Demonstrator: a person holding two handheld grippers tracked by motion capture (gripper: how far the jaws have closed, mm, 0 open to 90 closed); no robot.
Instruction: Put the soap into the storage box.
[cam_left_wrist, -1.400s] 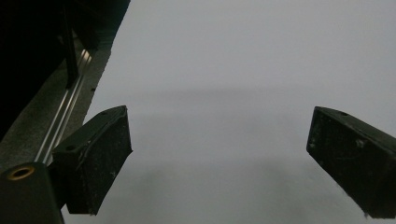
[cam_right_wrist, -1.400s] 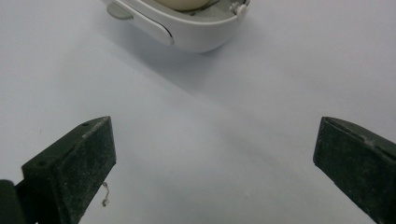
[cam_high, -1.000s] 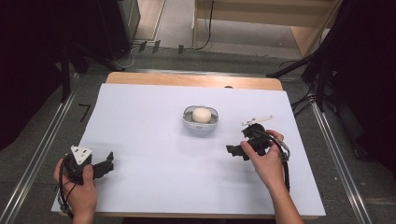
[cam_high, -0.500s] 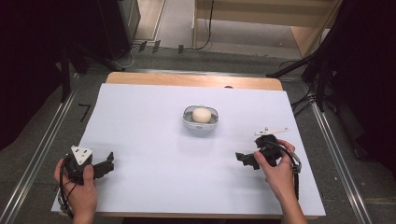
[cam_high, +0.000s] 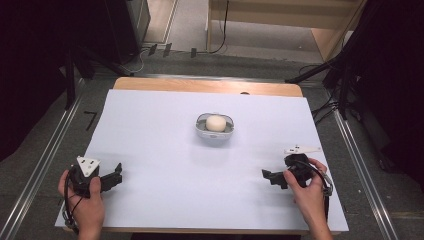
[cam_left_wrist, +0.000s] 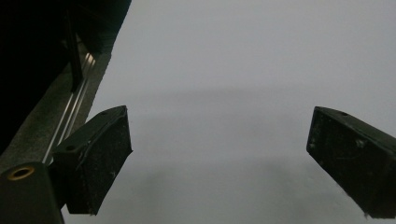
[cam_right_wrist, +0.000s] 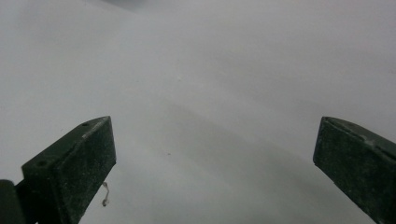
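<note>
There is no writing or label to read on anything here.

A small bowl (cam_high: 214, 131) sits near the middle of the white sheet (cam_high: 165, 130) that covers the table (cam_high: 200, 85). A round pale ball (cam_high: 215, 122) lies inside the bowl. Nothing stands between the bowl and either gripper; bare white sheet lies all around it.

The left gripper (cam_high: 114, 176) rests low on the sheet near the front left corner, well apart from the bowl. A hand (cam_high: 82, 196) holds it. A grey three-cornered plate (cam_high: 87, 164) sits on top of it. In the left gripper view its two black jaws stand wide open and hold nothing, with just white sheet between them. A dark floor and a metal rail (cam_left_wrist: 70, 119) show at the left edge of that view.

The right gripper (cam_high: 271, 177) rests near the front right edge of the sheet, also well apart from the bowl. The other hand (cam_high: 310, 192) holds it, and a cable (cam_high: 325, 182) loops over that hand. In the right gripper view its jaws are wide open too, with nothing in them. A tiny bit of thread (cam_right_wrist: 105, 194) hangs by one jaw.

Behind the table, black cables (cam_high: 220, 30) lie on the floor.
</note>
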